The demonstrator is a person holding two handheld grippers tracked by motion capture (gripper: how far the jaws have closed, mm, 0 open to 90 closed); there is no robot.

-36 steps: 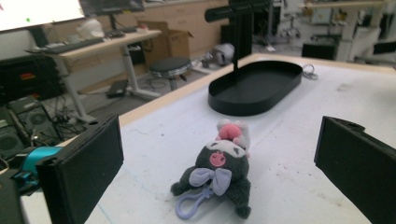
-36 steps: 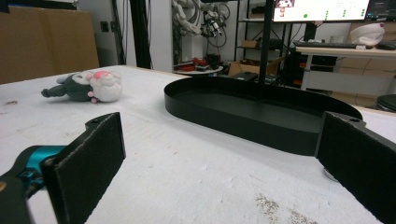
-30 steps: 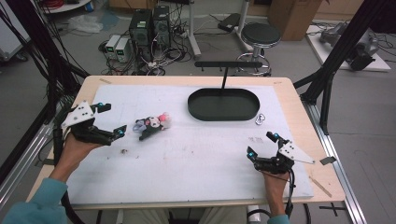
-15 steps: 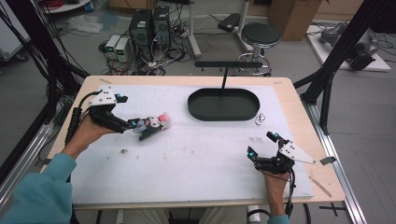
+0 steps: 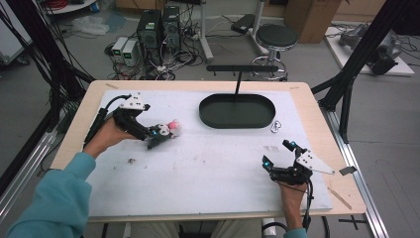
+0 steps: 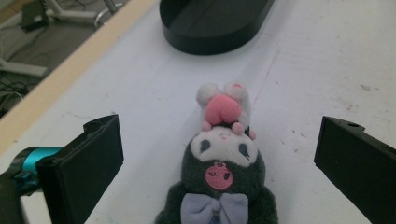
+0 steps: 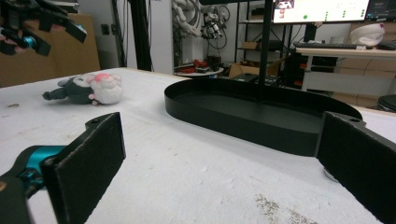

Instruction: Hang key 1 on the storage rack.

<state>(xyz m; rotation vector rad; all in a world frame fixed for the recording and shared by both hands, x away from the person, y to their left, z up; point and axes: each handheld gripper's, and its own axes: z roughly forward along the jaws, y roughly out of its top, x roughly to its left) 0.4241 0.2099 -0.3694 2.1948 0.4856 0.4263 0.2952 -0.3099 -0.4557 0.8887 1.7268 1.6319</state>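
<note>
The step in hand looks like the approach to a grasp: the left gripper [image 5: 154,133] is lowered over a small plush toy [image 6: 220,161] with its jaws spread wide, one black jaw on either side of the toy and neither touching it. In the left gripper view the toy lies on the white table cover [image 5: 218,163] directly between and just ahead of the jaws, its bow nearest the gripper and its pink-and-white cap pointing away (toward the black oval tray [image 6: 210,23] farther ahead). The right gripper [image 5: 278,157] rests low over the table well away from the toy, its jaws also apart and holding nothing; from its own view the tray [image 7: 261,114] sits just ahead and the toy [image 7: 86,89] lies far off to the left. I judge the next move calls for the left gripper to settle slightly lower and forward, then close around the soft dark body, squarely enough that the plush doesn't squirm out sideways.
</note>
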